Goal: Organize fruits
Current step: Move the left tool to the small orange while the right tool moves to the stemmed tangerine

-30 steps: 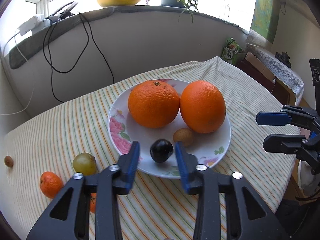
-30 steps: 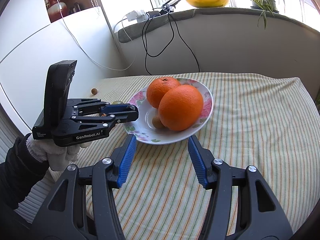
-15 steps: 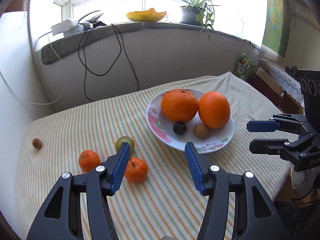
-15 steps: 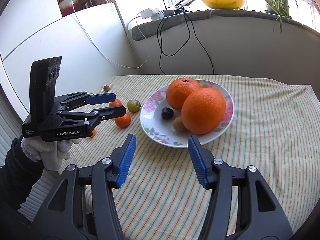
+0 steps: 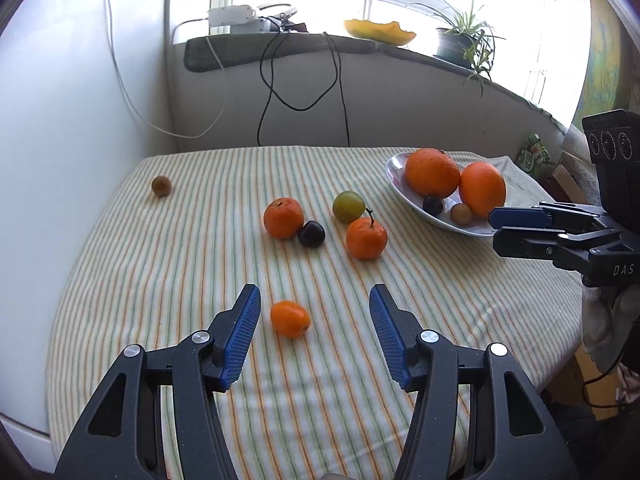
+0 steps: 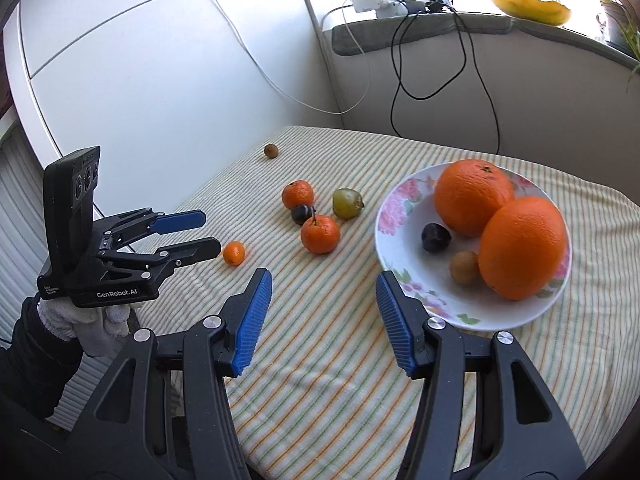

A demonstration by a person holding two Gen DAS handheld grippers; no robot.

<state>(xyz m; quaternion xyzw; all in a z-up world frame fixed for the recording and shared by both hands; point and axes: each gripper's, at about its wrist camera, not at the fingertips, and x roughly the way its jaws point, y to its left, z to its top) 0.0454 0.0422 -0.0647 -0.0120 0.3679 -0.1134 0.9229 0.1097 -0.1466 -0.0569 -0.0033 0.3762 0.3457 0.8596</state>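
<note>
Left hand-held gripper (image 5: 314, 336) tilted downward — jaws apart.

We see our right tool (image 6: 324, 316) gaping empty above the striped worktop (image 6: 400, 160), beside the plate (image 6: 404, 204) of oranges (image 6: 520, 248); our left tool (image 6: 208, 234) nears a small orange fruit (image 6: 233, 253).

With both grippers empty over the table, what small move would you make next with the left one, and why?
Probably ease the left gripper forward and down around the small orange fruit. Its jaws stand open and empty, and that fruit lies on the striped cloth just ahead between the fingertips, nearer than the other loose fruit and still outside the plate.
</note>
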